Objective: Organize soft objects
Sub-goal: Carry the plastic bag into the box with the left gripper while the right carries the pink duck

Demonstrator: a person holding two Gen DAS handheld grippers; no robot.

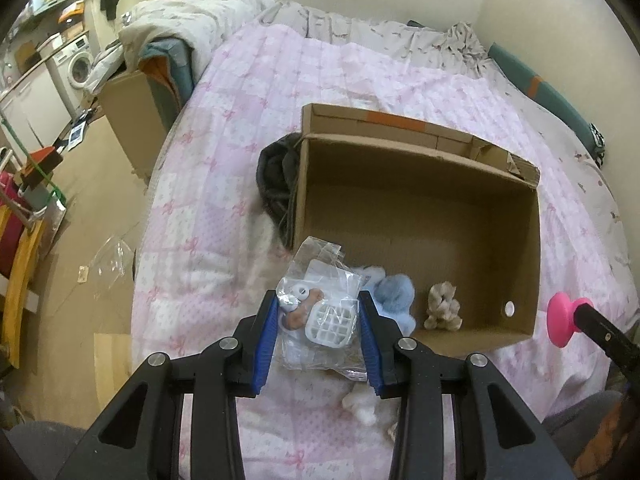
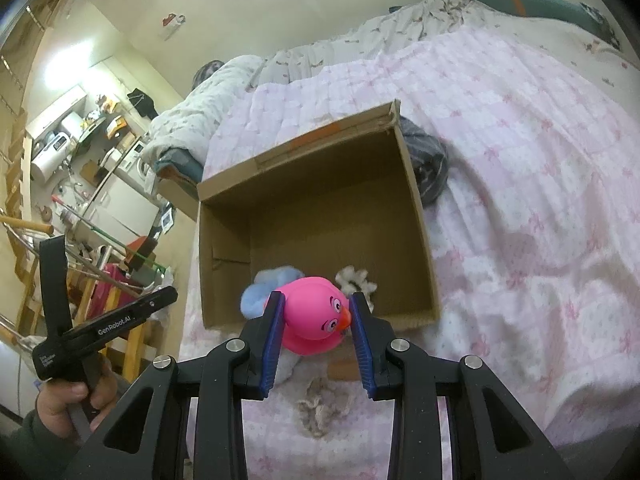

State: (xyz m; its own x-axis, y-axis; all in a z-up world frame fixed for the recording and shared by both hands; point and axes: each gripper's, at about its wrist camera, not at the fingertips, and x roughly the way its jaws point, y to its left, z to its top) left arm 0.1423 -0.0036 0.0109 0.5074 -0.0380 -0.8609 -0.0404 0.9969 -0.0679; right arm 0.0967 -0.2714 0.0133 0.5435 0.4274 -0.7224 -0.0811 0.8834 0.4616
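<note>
My left gripper (image 1: 319, 312) is shut on a clear plastic bag of small toys (image 1: 320, 300), held above the near left corner of an open cardboard box (image 1: 520, 184). Inside the box lie a light blue plush (image 1: 394, 294) and a beige plush (image 1: 442, 304). My right gripper (image 2: 316, 316) is shut on a pink rubber duck (image 2: 316, 316) with an orange beak, just above the box's near rim (image 2: 224, 320). The blue plush (image 2: 260, 288) and a cream fluffy toy (image 2: 356, 278) show behind the duck. The duck's base (image 1: 560, 318) appears at the right of the left wrist view.
The box rests on a pink quilted bed (image 1: 224, 184). A dark bundle of cloth (image 1: 276, 176) lies against the box's left side. A white fluffy piece (image 1: 360, 404) and a beige knitted piece (image 2: 316, 408) lie on the quilt near me. A hand (image 2: 68, 404) holds the left tool.
</note>
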